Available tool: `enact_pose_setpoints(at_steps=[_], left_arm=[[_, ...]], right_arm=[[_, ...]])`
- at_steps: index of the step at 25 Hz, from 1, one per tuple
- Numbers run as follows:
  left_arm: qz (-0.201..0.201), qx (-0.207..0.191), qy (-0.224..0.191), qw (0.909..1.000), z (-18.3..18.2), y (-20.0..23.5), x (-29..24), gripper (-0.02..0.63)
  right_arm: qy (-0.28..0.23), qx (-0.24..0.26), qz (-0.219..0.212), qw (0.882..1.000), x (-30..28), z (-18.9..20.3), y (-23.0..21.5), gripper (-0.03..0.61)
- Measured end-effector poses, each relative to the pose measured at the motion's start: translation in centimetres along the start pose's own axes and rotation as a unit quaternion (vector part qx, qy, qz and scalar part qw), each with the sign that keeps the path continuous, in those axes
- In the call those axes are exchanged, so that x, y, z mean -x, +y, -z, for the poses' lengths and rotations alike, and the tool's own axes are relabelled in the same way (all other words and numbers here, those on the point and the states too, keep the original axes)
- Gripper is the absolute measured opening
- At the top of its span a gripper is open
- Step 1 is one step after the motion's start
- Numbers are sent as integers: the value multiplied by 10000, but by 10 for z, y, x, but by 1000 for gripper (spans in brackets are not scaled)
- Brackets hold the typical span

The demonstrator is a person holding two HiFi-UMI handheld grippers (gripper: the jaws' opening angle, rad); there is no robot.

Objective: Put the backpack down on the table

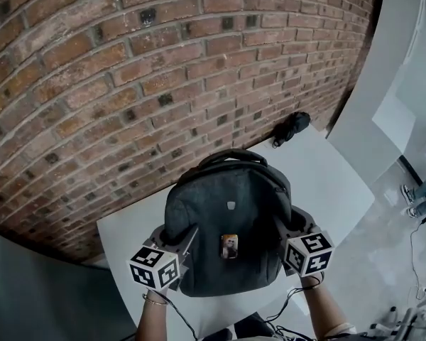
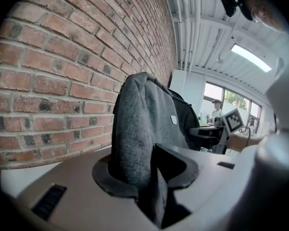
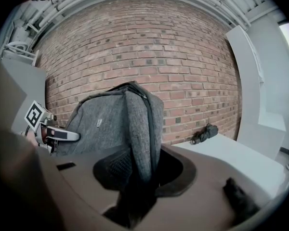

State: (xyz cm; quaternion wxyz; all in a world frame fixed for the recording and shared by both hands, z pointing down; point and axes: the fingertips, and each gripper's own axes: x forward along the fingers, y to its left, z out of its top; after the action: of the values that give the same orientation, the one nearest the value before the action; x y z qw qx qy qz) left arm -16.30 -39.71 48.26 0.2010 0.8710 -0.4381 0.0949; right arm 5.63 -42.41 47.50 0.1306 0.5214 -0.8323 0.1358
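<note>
Where the brick wall (image 1: 128,84) meets the white table (image 1: 334,183), we hold the grey backpack (image 1: 227,219) over the tabletop. Our left gripper (image 2: 151,177) and right gripper (image 3: 139,177) each pinch its side fabric. A small black bundle (image 1: 291,126) lies behind.

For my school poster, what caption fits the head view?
The left gripper and right gripper hold a grey backpack over a white table.
</note>
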Motion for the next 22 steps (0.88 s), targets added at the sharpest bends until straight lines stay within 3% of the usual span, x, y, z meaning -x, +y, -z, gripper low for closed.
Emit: enact_pose_setpoints(at_steps=[22], left_arm=[[-425, 36, 344, 9985, 12, 41, -48, 156]], right_arm=[[91, -203, -156, 9996, -61, 22, -26, 121]])
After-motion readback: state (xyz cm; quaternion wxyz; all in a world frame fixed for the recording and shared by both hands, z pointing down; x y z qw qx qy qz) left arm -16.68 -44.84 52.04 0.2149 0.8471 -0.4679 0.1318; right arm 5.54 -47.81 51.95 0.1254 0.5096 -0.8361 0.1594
